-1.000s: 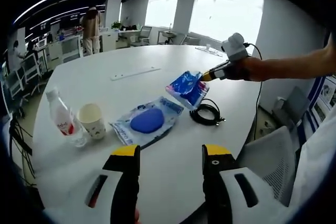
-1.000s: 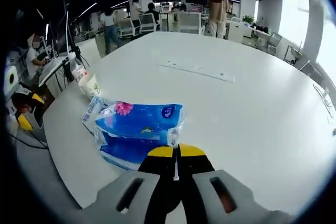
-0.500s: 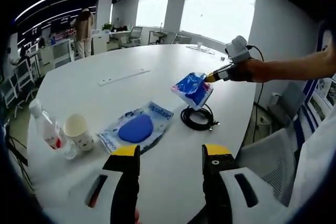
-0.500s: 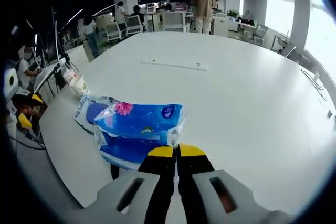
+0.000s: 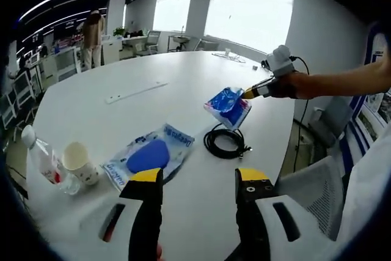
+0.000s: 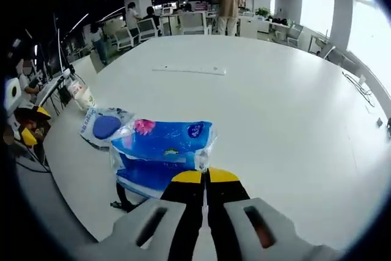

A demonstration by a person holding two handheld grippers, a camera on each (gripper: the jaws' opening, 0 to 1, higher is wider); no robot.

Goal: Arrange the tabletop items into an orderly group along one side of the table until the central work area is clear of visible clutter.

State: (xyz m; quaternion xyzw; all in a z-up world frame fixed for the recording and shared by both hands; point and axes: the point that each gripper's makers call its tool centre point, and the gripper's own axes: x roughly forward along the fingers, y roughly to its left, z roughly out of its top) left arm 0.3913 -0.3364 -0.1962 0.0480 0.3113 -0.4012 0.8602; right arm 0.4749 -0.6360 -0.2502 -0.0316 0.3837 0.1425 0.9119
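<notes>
My right gripper [image 6: 204, 176] is shut on a corner of a blue tissue pack [image 6: 162, 151], which hangs above the white table [image 6: 275, 108]. In the left gripper view the same pack [image 5: 228, 104] hangs from the right gripper [image 5: 250, 93], just beyond a black cable coil [image 5: 225, 143]. A flat blue pouch [image 5: 149, 154] lies left of the coil. Further left stand a paper cup [image 5: 78, 162] and a water bottle [image 5: 40, 158]. My left gripper [image 5: 200, 178] is open with nothing between its jaws, near the table's edge. The pouch [image 6: 104, 125] and the cable [image 6: 124, 201] also lie below the pack.
A long white strip [image 5: 135, 91] lies towards the middle of the table [image 5: 183, 77]; it is seen again as a strip [image 6: 189, 70] beyond the pack. A grey chair [image 5: 311, 181] stands at the table's right edge. People and desks are in the background.
The right gripper has carried the tissue pack away from the pouch, and it now hangs beside the cable coil. The left view has shifted, so cup and bottle sit further left.
</notes>
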